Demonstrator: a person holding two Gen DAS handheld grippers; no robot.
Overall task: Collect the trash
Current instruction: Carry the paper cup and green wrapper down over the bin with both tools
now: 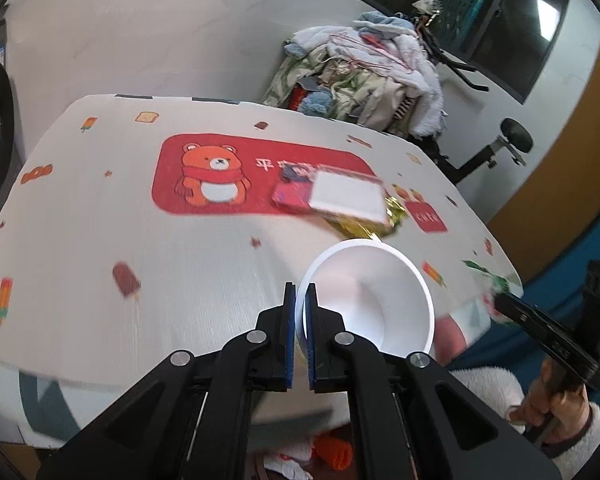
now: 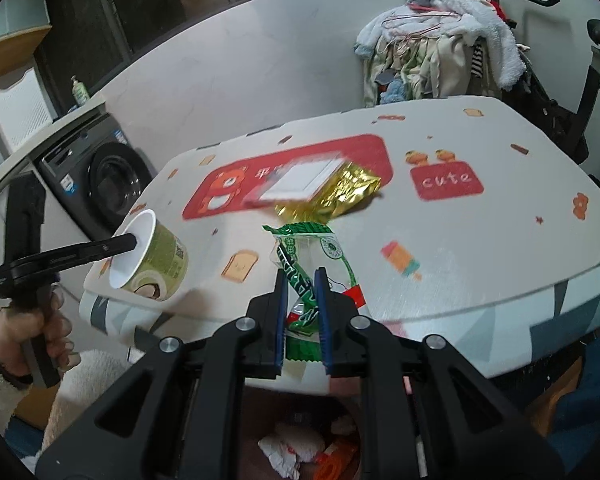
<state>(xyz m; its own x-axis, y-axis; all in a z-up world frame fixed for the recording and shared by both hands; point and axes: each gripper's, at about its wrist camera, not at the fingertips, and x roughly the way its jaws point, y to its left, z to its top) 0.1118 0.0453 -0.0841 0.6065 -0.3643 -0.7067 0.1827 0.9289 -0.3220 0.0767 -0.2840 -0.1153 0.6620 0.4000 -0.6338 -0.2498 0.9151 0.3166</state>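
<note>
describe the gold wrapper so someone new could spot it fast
On the white table, look just right of the red bear mat. The gold wrapper lies partly under a flat white box; it is the only shiny, crinkled metallic thing there.

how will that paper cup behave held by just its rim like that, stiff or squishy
Probably light: the paper cup looks empty, white inside, and hangs tilted from the left gripper by one wall. That thin wall likely flexes rather than staying stiff, so the rim may go oval. Pinched on one side only, it could swing or slip if jerked.
</note>
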